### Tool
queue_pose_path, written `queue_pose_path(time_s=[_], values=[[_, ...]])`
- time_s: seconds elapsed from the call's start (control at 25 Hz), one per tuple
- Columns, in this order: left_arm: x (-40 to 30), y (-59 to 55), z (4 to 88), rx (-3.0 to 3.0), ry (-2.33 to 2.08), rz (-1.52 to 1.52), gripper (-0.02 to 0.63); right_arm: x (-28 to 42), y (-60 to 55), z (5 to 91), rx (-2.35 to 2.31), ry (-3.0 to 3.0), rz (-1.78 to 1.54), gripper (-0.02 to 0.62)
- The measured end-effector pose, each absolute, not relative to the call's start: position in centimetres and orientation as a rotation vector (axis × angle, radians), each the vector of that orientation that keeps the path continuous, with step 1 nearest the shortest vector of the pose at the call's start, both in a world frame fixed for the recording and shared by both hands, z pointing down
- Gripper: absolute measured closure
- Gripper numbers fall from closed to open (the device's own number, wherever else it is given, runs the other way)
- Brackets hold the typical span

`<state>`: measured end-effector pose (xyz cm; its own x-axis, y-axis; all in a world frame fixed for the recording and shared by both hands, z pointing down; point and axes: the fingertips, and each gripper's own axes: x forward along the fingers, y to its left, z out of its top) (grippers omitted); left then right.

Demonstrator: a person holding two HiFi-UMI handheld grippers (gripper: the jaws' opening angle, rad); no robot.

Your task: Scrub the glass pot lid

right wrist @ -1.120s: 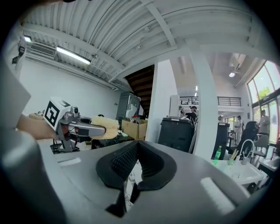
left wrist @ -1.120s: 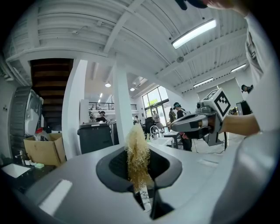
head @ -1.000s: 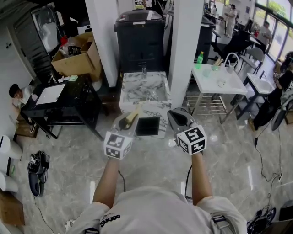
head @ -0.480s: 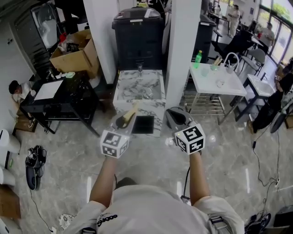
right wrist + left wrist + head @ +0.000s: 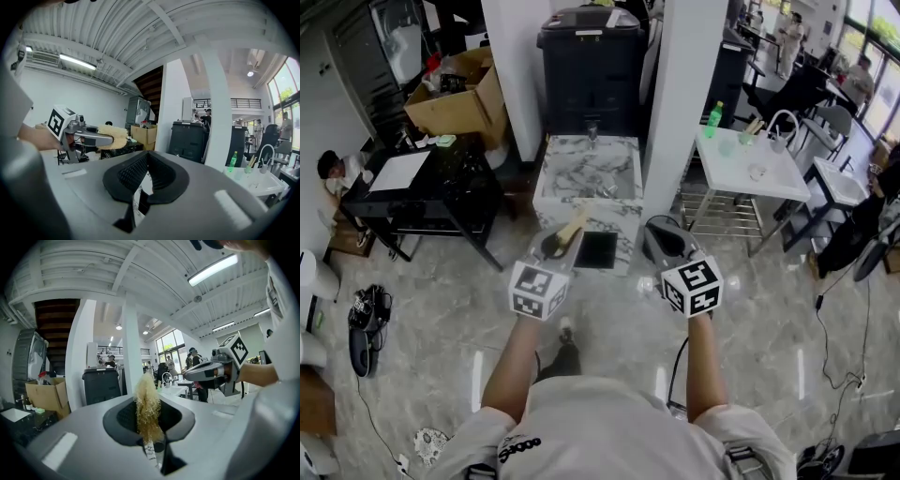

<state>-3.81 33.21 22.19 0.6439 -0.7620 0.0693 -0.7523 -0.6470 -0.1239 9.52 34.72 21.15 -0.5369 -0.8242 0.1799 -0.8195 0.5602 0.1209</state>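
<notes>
Over floor (image 5: pixel 441 328), L claw (image 5: pixel 559 246) clenches scrubber (image 5: pixel 147 401), handle mostly hidden; R claw (image 5: pixel 666 242) clenched, empty.

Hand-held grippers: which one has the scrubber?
The left hand-held gripper: its jaws clamp the yellowish fibrous scrubber. The right hand-held gripper holds nothing.

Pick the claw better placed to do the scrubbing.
Left. The left claw is shut on the pale fibrous scrubber; the right claw grips nothing, so it is likely free for holding.
</notes>
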Motion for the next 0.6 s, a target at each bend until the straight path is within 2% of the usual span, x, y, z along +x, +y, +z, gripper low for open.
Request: queue_pose_path(time_s=[0.6], values=[[-5.8,21.1,22.8,-2.769,1.250,-0.173,0.549,7.0,22.9,21.8,1.387,-2.539,-0.037,0.592]])
